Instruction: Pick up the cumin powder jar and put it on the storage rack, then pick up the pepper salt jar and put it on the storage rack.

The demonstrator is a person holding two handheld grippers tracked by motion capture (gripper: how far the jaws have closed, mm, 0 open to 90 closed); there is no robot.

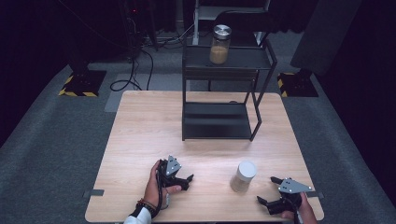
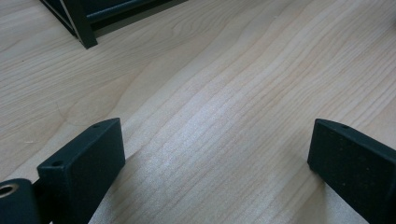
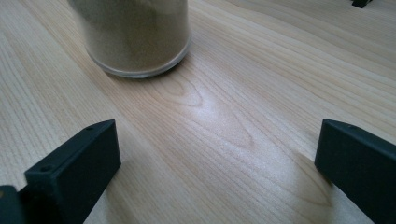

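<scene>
The clear glass jar of tan powder with a white lid (image 1: 243, 176) stands upright on the light wooden table (image 1: 140, 130), near its front edge and just ahead and to the left of the right claw (image 1: 267, 190). In the right gripper view the jar's base (image 3: 140, 42) sits beyond the left jaw, apart from both jaws, with bare wood between them. The right claw is spread wide and grips nothing. The left claw (image 1: 190, 178) is likewise spread wide and empty, held low over bare table in the left hand (image 1: 156, 184), well apart from the jar; in the left gripper view its jaws frame plain wood grain, with a foot of the black metal two-tier shelf rack (image 2: 84, 28) at upper left. That rack (image 1: 219, 88) stands at the table's far middle, and a second glass jar with a metal lid (image 1: 220, 44) stands on its top shelf. Grey carpet (image 1: 51, 140) surrounds the table; black curtains, cables and yellow-striped stand bases lie beyond. The table between the rack and the claws is open, and the jar stands free on all sides.
</scene>
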